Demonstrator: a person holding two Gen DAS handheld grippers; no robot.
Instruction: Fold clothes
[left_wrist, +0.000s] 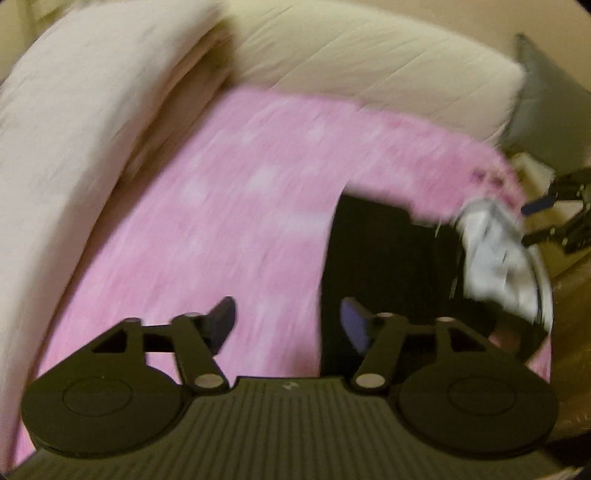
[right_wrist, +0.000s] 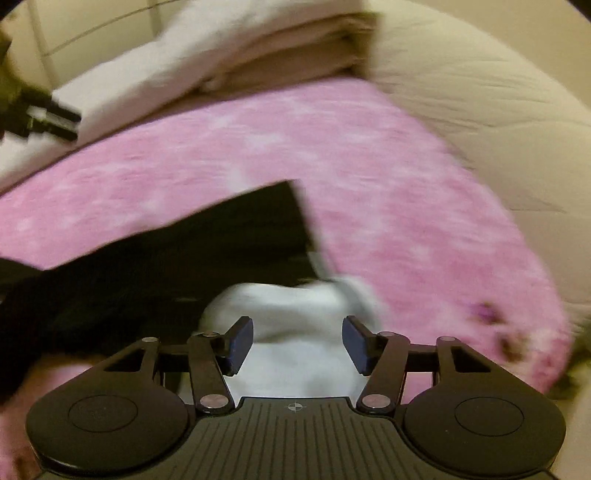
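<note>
Nearest the right wrist camera, the right gripper (right_wrist: 297, 341) had its jaws spread wide, its blue-padded fingertips (right_wrist: 240, 345) standing either side of a crumpled white cloth garment (right_wrist: 295, 332) without closing on it. That white garment lay on the far side of a flat black fabric garment (right_wrist: 177, 254), the two touching, and both rested on a fuzzy pink blanket with pale blotches (right_wrist: 388, 177). In the left wrist view, the left gripper (left_wrist: 288, 323) also had its jaws apart and held nothing; one pad hung over the pink blanket (left_wrist: 221, 184) and the other over the edge of the black garment (left_wrist: 388, 266). The white garment (left_wrist: 495, 258) showed at the black one's right side, near the blanket's corner, with the right gripper (left_wrist: 532, 221) just beyond it at the frame's right edge. Both views were blurred. Farther back, a folded cream quilted comforter (right_wrist: 480, 92) bordered the blanket, and beside it sat a stack of folded pale linens (right_wrist: 240, 48). A grey cushion (left_wrist: 546, 107) showed far right in the left view.
</note>
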